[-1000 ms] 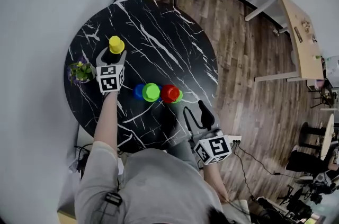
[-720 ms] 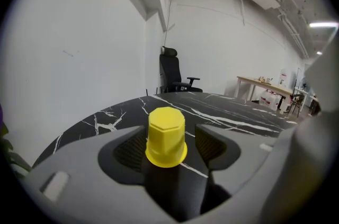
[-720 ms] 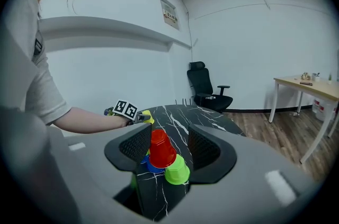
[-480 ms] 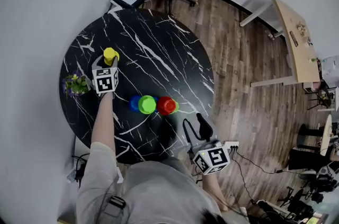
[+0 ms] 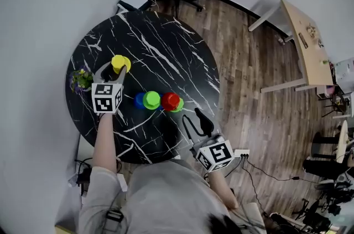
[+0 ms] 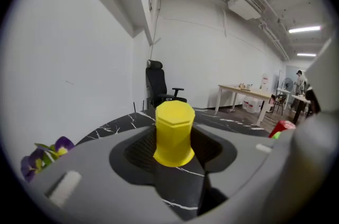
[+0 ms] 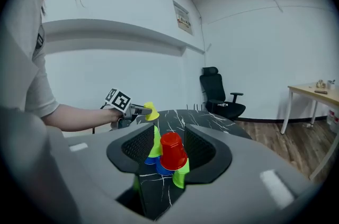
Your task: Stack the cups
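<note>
- Head view: the left gripper [image 5: 118,69] is clamped on the yellow cup [image 5: 120,63], which is upturned over the left side of the black marble bench [image 5: 166,45]. The blue cup [image 5: 138,100], green cup [image 5: 151,99], red cup [image 5: 170,100] and lime cup [image 5: 180,106] huddle in a row mid-bench, near it but apart. The right gripper [image 5: 194,117] stands just short of that row.
- Left gripper view: the jaws have just been closing, and the pads sit on the yellow cup's tapered wall near its flared rim. It looks like light, stiff, smooth plastic that could slip, so a gentle squeeze on the wall suits it.
- Right gripper view: the jaws have just narrowed but remain released, with nothing between the pads. The red cup stands ahead, in line with the gap. Beyond it, the yellow cup hangs tilted and appears clear of the bench.
</note>
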